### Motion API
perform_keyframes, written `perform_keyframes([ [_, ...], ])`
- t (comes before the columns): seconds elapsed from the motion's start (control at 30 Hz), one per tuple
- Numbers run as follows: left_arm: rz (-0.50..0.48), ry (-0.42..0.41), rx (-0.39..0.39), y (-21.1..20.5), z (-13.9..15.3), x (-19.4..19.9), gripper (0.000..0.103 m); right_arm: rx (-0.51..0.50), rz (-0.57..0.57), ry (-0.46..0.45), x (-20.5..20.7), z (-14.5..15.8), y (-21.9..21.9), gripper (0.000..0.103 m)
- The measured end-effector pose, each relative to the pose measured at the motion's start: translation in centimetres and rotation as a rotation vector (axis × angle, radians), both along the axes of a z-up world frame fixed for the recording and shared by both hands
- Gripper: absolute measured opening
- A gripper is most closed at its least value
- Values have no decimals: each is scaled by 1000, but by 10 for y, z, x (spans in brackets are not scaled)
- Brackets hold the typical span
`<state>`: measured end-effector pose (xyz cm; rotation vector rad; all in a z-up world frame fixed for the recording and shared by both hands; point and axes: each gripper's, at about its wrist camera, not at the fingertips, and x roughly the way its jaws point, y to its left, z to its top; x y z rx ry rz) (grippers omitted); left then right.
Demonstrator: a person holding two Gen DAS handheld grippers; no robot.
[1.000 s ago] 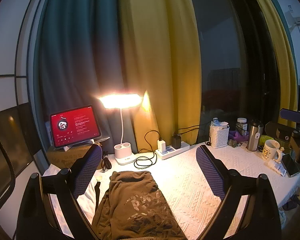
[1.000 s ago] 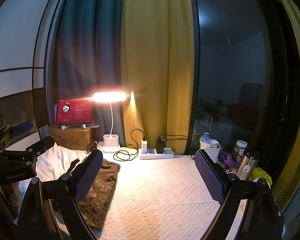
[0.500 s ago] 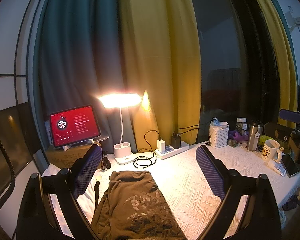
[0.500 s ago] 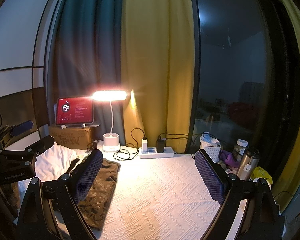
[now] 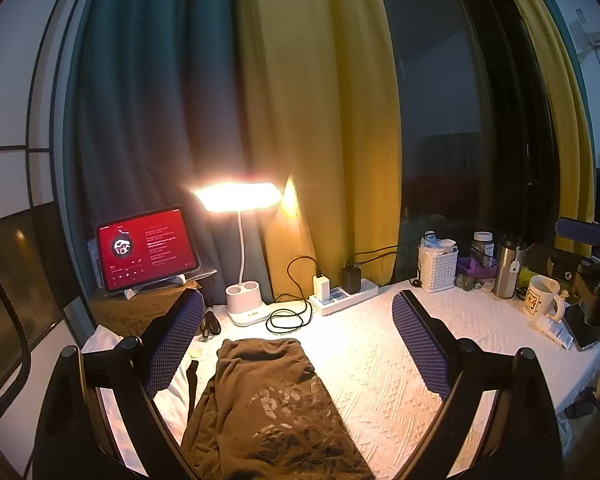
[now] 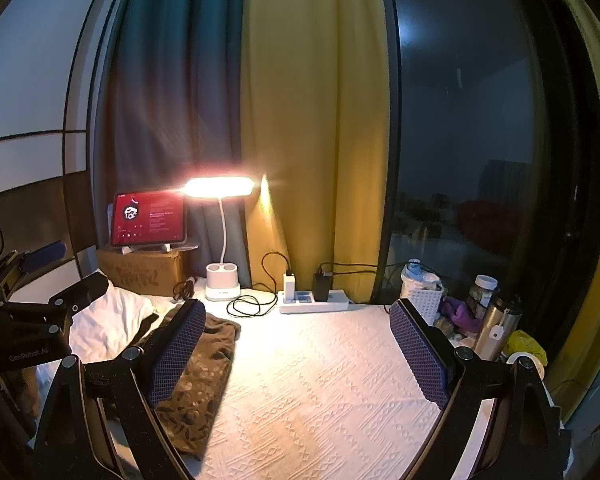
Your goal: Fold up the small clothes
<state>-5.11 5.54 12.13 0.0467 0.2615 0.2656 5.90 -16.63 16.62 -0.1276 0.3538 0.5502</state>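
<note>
A brown patterned garment [image 5: 268, 408] lies lengthwise on the white textured table cover [image 5: 380, 368], folded into a long strip. In the left wrist view it sits directly below my left gripper [image 5: 296, 344], which hangs above it, open and empty. In the right wrist view the same garment [image 6: 204, 372] lies at the left, partly behind the left finger. My right gripper [image 6: 296, 344] stands open over bare cover, holding nothing. The left gripper's body [image 6: 32, 328] shows at the far left of the right wrist view.
A lit desk lamp [image 5: 240, 200], a red-screened tablet [image 5: 146, 248] on a cardboard box, a power strip [image 5: 342, 296] with coiled cable, a white basket [image 5: 438, 266], a steel flask [image 5: 508, 266] and a mug [image 5: 542, 300] line the back. White cloth [image 6: 108, 320] lies at left.
The right wrist view has shifted slightly, as the gripper drifted a little. The left gripper and the garment have not visibly moved.
</note>
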Motion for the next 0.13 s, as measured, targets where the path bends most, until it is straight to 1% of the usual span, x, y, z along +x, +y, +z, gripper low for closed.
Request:
perform_keyframes([
  [0.13, 0, 3, -1, 3, -1, 3, 95, -5, 4, 7, 3, -2, 2, 94],
])
